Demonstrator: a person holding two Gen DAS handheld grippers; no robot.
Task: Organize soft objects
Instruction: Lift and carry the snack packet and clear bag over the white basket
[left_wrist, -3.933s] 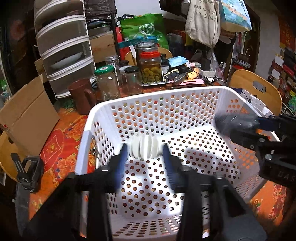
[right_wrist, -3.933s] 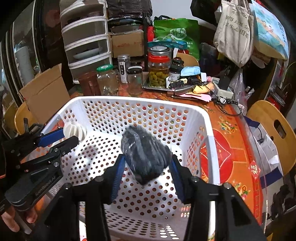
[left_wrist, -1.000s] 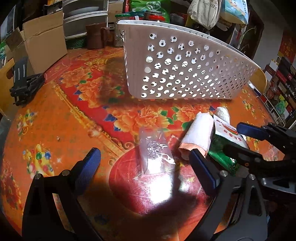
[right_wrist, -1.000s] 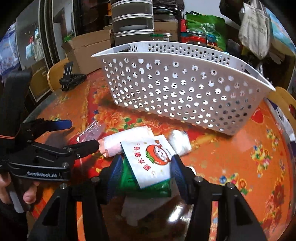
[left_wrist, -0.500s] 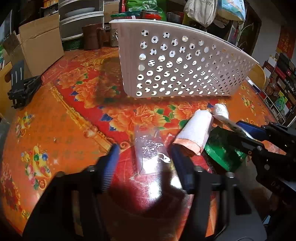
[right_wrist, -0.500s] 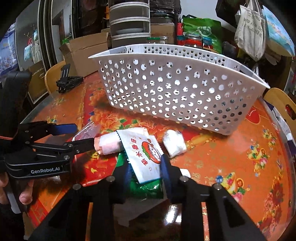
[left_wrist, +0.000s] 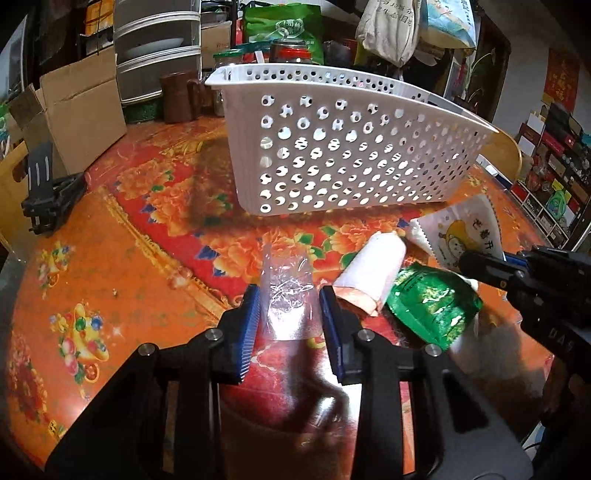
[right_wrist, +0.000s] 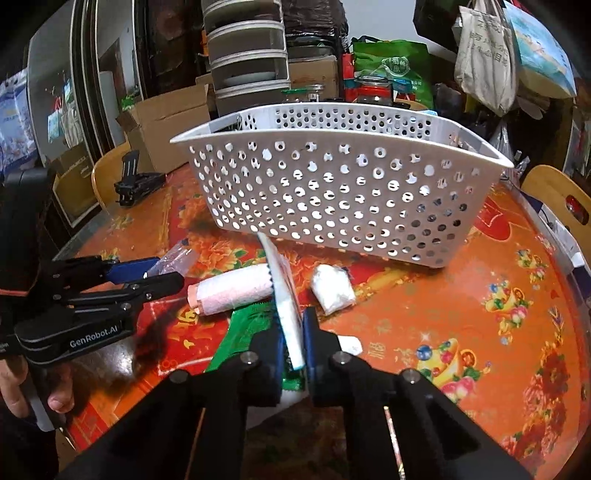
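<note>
Since a second ago, both claws have narrowed: the left claw (left_wrist: 287, 321) now pinches the clear crinkled plastic bag (left_wrist: 286, 291) on the floral orange counter (left_wrist: 110, 258), and the right claw (right_wrist: 293, 350) clamps the white printed snack packet (right_wrist: 286, 306), lifted edge-on near the white perforated plastic basket (right_wrist: 332, 192).

Left hand-held gripper (left_wrist: 288, 317) closed around clear plastic bag (left_wrist: 288, 295) on bench (left_wrist: 110, 258); white perforated basket (left_wrist: 351, 147) behind, rolled towel (left_wrist: 376, 273) beside.

White basket's (right_wrist: 343, 192) contents hidden behind its perforated wall.
</note>
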